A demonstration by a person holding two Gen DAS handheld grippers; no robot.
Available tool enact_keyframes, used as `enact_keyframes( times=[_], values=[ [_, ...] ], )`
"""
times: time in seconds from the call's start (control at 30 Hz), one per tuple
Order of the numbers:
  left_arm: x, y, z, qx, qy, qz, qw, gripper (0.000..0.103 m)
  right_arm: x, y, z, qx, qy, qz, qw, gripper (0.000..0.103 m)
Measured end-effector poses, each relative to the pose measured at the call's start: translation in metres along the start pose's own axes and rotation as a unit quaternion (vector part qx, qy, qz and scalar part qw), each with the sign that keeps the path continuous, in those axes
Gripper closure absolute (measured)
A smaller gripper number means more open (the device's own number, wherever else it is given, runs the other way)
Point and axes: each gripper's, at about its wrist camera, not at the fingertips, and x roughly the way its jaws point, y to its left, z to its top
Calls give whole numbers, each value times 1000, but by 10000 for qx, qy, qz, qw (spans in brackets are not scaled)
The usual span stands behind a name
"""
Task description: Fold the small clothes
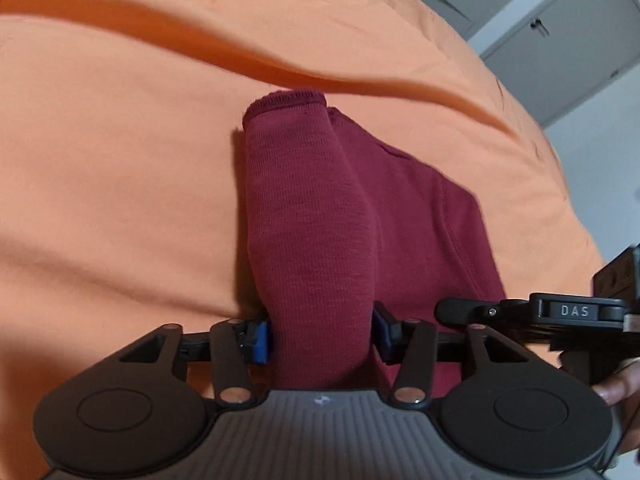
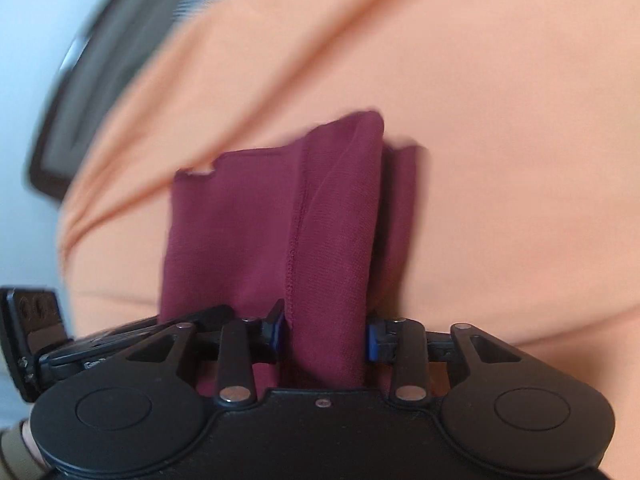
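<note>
The red cloth (image 1: 360,208) lies on the orange sheet (image 1: 120,160), its far end at 12 o'clock. A thick fold sits between the blue pads of the left tongs (image 1: 322,336) and of the right tongs (image 2: 326,334). I cannot tell if they squeeze it or have let go. This looks like laying a fold down. Next, both should let go and lift away slowly.

We have two fisheye views, one mounted on each gripper, both looking forward and steeply down along the fingers, close above the orange sheet (image 1: 120,160). Both share the maroon garment (image 1: 320,220) at centre. The left view takes in cabinets (image 1: 560,32) far right; each view catches the other gripper at its edge.
</note>
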Motion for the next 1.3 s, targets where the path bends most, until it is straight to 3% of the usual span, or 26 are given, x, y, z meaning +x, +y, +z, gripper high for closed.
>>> enact_keyframes(
  times=[0.07, 0.2, 0.3, 0.43, 0.73, 1.07, 1.3],
  values=[
    [-3, 3, 2, -14, -36, -9, 10000, 46, -4, -5, -2, 242, -83, 121, 9996, 53],
    [-6, 6, 2, -98, 9, 8, 10000, 42, -10, -9, -5, 69, -87, 57, 9999, 51],
    [4, 16, 19, -102, 2, 101, 9999, 36, -17, -15, -5, 53, -134, 3, 9999, 47],
    [0, 7, 20, -130, -37, 322, 9994, 30, -23, -13, -2, 7, -219, -173, 9996, 44],
    [-32, -1, 10, -72, -244, 696, 9973, 30, -49, 22, -9, -644, -639, -833, 9924, 36],
    [-77, -25, -18, -165, -557, 576, 9966, 17, -93, 59, -36, -954, -846, -486, 9906, 35],
    [-116, -51, -51, -415, -776, 582, 9944, 5, -138, 79, -72, -1117, -990, -407, 9880, 24]
  ],
)
